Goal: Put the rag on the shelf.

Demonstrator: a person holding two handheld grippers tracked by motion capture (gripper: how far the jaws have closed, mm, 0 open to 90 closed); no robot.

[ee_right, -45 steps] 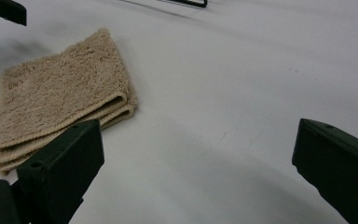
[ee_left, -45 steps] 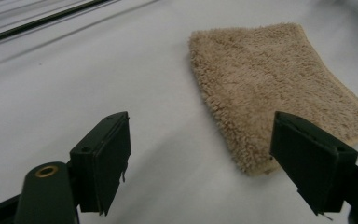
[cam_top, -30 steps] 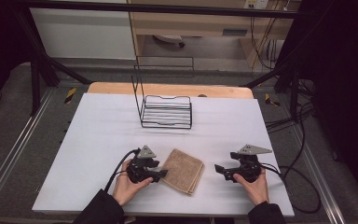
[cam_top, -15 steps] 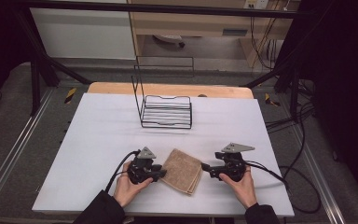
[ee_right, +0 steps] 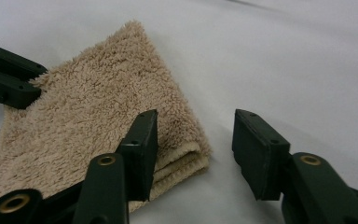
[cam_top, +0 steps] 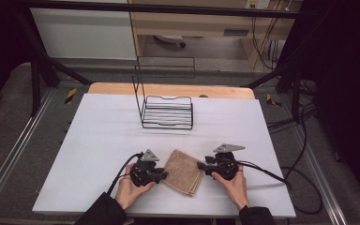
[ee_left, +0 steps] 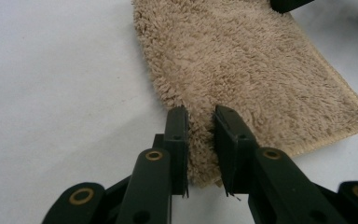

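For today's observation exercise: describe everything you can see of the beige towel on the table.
The towel is beige, fluffy terry cloth, folded into a flat stack of layers with stitched hems. It lies on the white table near the front edge. The left tongs pinch one corner; the right tongs stand open at the opposite corner, one jaw over it.

A white surface (cam_top: 98,140) is seen, with a strip of bare wood (cam_top: 112,89) exposed along its far edge. A black wire rack (cam_top: 166,111) is placed near the middle of the far edge, its tall wire frame raised at the back. Metal rails (cam_top: 14,154) are seen beside the left edge, and black cables (cam_top: 304,140) are draped on the floor past the right edge.
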